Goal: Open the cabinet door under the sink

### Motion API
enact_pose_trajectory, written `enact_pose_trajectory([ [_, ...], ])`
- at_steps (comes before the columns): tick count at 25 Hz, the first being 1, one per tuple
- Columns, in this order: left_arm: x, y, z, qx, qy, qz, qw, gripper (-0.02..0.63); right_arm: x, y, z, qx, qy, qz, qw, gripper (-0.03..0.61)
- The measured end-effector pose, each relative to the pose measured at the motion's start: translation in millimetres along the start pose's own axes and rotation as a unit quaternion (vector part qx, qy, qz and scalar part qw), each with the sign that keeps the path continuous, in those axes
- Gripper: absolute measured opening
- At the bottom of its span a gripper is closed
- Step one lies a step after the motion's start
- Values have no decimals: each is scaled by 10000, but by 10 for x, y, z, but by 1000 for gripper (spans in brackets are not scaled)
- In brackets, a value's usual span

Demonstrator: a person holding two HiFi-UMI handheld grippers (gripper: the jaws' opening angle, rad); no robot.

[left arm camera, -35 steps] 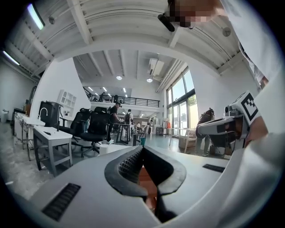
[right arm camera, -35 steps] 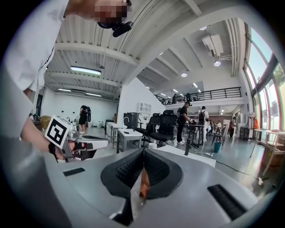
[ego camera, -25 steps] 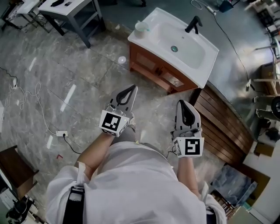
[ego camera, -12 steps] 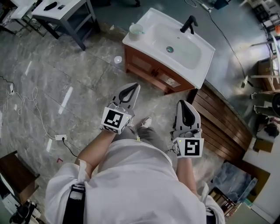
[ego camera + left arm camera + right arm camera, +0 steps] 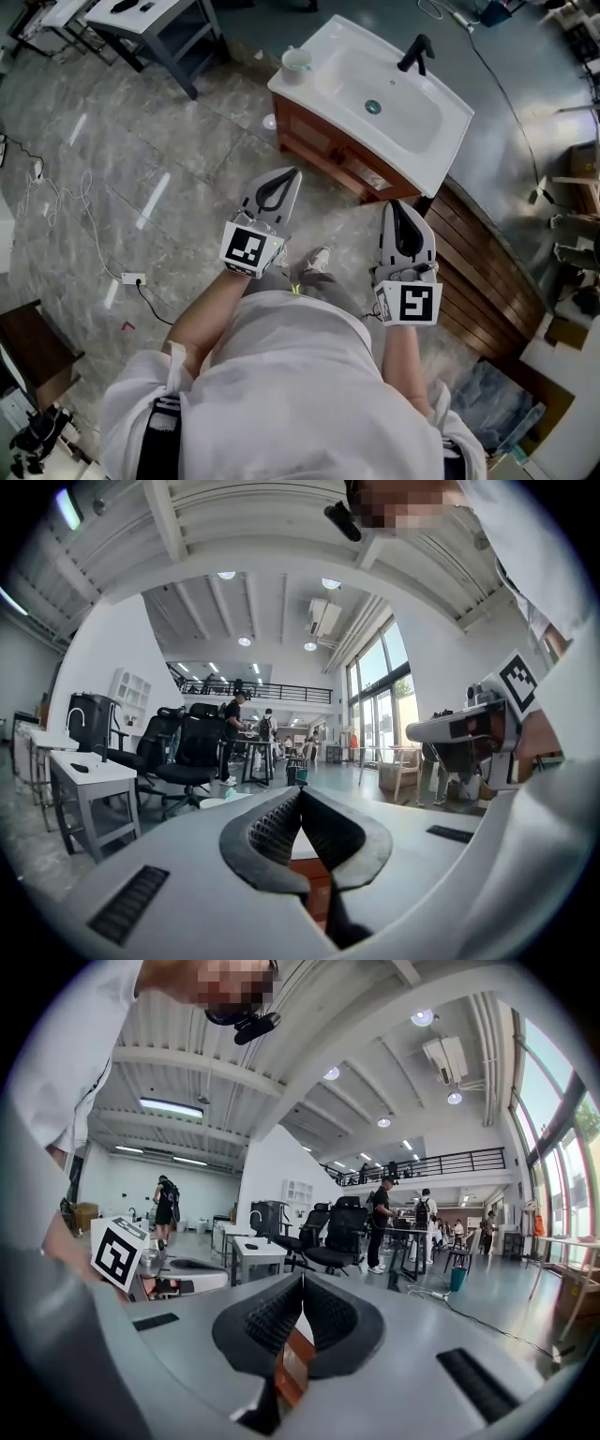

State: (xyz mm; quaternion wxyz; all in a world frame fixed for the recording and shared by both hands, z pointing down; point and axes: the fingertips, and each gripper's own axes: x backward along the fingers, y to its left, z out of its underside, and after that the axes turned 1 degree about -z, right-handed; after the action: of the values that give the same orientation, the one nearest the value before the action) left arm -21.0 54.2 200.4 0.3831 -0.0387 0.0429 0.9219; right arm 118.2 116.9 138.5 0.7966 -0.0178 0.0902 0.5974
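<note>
Under the white sink (image 5: 394, 117), near the top of the head view, the cabinet door (image 5: 317, 139) is reddish-brown wood with a paler inset panel. It looks shut flush, with a second matching front beside it. A black faucet (image 5: 415, 52) stands at the back of the basin and a cup (image 5: 298, 59) sits on its left corner. The whole unit stands on grey marble floor (image 5: 141, 159), with dark wooden slats (image 5: 478, 272) to its right. Both the left tongs (image 5: 292, 173) and the right tongs (image 5: 394, 206) are pinched fully together with nothing in them. They point toward the cabinet but are well apart from it.
</note>
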Motion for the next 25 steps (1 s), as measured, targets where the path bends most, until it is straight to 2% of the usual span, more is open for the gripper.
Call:
enact_pose_trajectory([
  [7,-492,63,470,-157,247,-100,9995,15,-389,-290,525,-38,304,-197,9993,32],
  [19,-1242,272,1927,-145,923,13,9956,58,-1166,-300,1792,-179,606,-477,9969,32],
  [25,-1562,352,2465,-179,925,96,9955,64,-1509,-352,2369,-376,569,-397,9969,32],
])
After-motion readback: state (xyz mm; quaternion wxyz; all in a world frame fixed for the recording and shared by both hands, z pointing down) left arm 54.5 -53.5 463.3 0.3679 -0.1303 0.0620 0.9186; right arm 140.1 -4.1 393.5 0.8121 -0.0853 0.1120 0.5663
